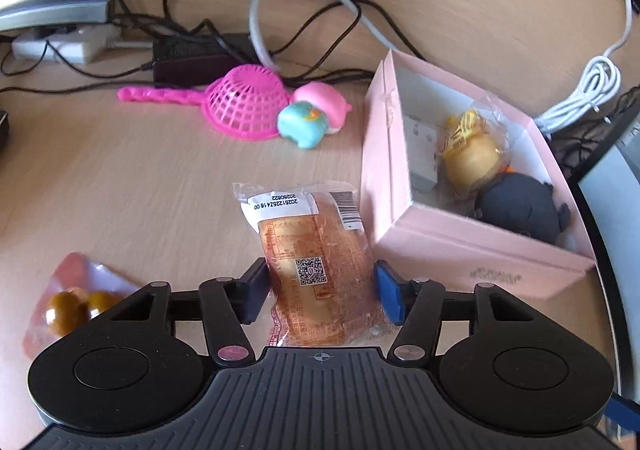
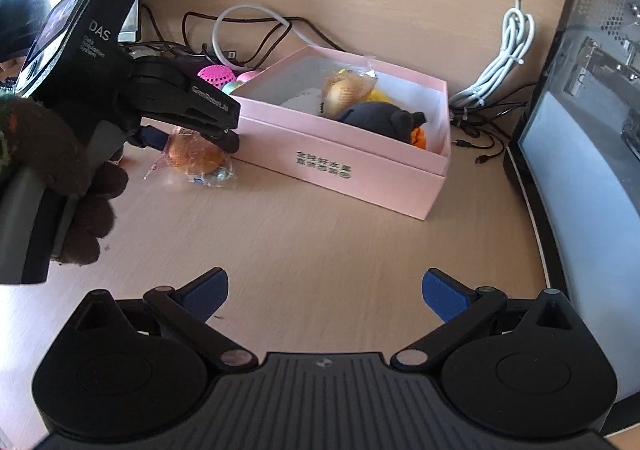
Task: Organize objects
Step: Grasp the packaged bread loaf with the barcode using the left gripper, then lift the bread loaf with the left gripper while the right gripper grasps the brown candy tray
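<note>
Toys already in pink box [image 1: 472, 246]; left hand-held gripper [image 1: 320, 290] straddling bread packet [image 1: 316, 250] (grip unclear); right hand-held gripper [image 2: 324, 290] wide, empty; strainer [image 1: 244, 101] at 11 o'clock unsorted.

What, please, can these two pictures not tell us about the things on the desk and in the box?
- Pink box, left wrist view: the white item behind the wrapped bun is half hidden, unidentifiable.
- Left claw: whether its pads press the bread packet is unclear; in the right wrist view the claw covers it.
- Box lettering: too small.
- Brown balls packet: hidden partly by the claw body.

Wrapped orange bread packet [image 1: 316, 262] flat beside open pink box [image 1: 472, 246]
</note>
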